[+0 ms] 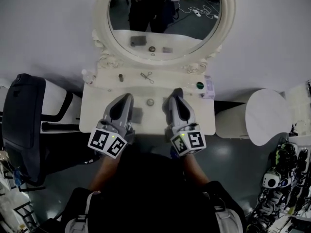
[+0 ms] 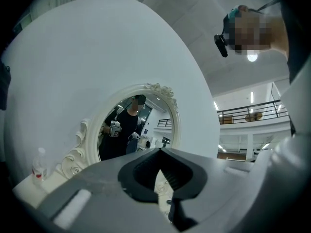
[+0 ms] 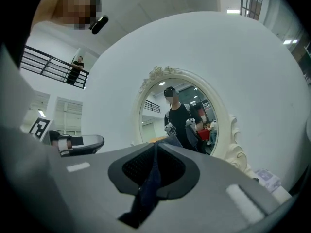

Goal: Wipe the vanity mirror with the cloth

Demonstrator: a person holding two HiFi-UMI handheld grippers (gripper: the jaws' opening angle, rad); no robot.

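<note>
i'm holding the cloth (image 3: pixel 147 186) pinched in the right gripper (image 3: pixel 156 145), left gripper (image 2: pixel 160 151) closed on nothing; i'm guessing that thin pinch risks it slipping out vs the mirror (image 1: pixel 165 28).

dark blue cloth (image 3: pixel 148 188) pinched; oval mirror (image 1: pixel 163 13) upright

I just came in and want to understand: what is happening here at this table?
A person at a white vanity table holds a gripper in each hand. The right gripper is shut on a dark blue cloth, pinched between its jaws. The left gripper is shut and holds nothing. Both are over the tabletop, short of the oval mirror, so the wiping has not yet begun.
</note>
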